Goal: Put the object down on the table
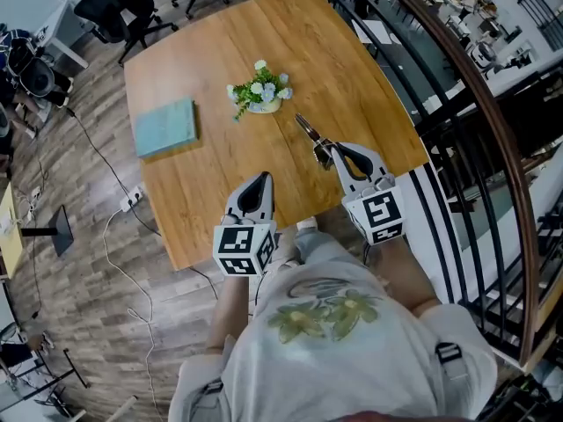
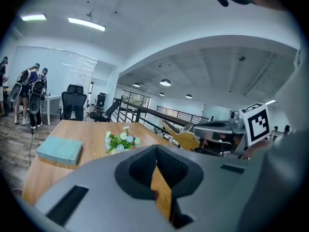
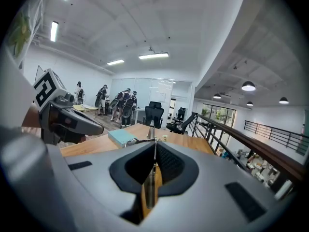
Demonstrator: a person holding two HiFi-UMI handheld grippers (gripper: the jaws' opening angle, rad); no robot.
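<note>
A slim metal tool (image 1: 308,128) with a tan handle sticks out over the near right part of the wooden table (image 1: 220,33), above its surface. My right gripper (image 1: 331,153) is shut on the handle end. In the right gripper view the tool's thin metal strip (image 3: 150,185) runs between the closed jaws of that gripper (image 3: 154,153). The left gripper view shows the tan handle (image 2: 182,139) in the right gripper (image 2: 212,129). My left gripper (image 1: 261,180) hovers at the table's near edge, shut, with nothing in it (image 2: 156,151).
A small pot of white and blue flowers (image 1: 261,90) stands mid-table, just beyond the tool. A teal book (image 1: 164,127) lies at the left side. Black railing (image 1: 457,121) runs close along the right edge. Office chairs (image 1: 114,7) stand behind; people (image 3: 116,103) stand far off.
</note>
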